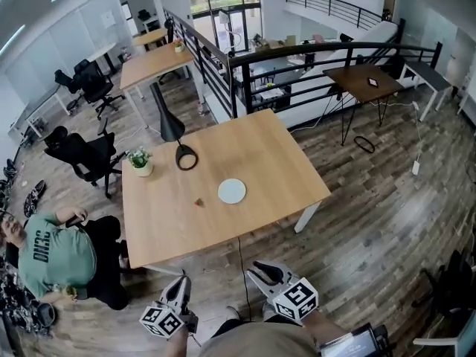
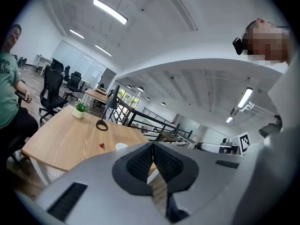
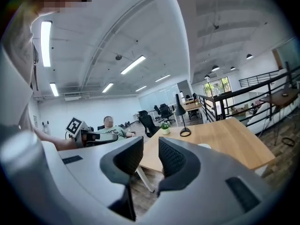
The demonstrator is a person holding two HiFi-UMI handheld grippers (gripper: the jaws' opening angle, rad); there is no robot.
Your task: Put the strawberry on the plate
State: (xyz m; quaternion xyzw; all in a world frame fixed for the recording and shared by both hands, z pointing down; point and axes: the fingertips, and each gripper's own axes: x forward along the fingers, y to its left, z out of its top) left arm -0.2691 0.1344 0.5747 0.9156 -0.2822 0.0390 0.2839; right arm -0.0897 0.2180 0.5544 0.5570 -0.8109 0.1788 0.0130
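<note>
Strawberry (image 1: 198, 202): on bench (image 1: 171, 233), near plate (image 1: 231, 191), untouched;
Left hand-held gripper (image 1: 183, 278): jaws together, empty;
Right hand-held gripper (image 1: 252, 269): jaws partly apart, empty;
Approach: close in first; straddle it; squeeze lightly

free: table (image 1: 223, 233) bare from plate (image 1: 232, 191) to near edge | obstacles: lamp (image 1: 172, 129) beyond-left of plate; potted plant (image 1: 140, 162) farther left

Bright, even light; fisheye-warped edges
</note>
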